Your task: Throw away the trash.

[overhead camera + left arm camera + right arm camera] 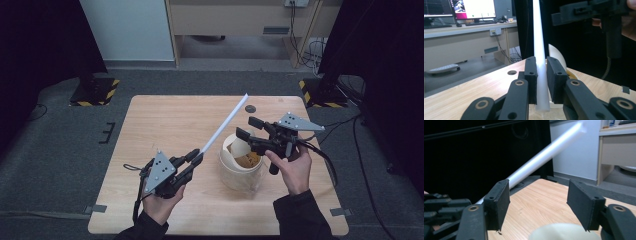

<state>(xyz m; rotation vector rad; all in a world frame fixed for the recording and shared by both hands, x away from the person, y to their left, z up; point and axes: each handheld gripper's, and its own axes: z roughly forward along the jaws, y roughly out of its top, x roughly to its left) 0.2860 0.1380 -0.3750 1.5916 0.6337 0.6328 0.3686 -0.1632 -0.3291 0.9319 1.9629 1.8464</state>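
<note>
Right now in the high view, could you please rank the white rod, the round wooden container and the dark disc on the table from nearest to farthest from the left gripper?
1. White rod: held in the left gripper.
2. Round wooden container: just to its right.
3. Dark disc: near the table's far edge.

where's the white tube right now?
In the high view the white tube is clamped at its lower end in the left gripper, left of the round wooden container, slanting up toward the table's far edge.
</note>
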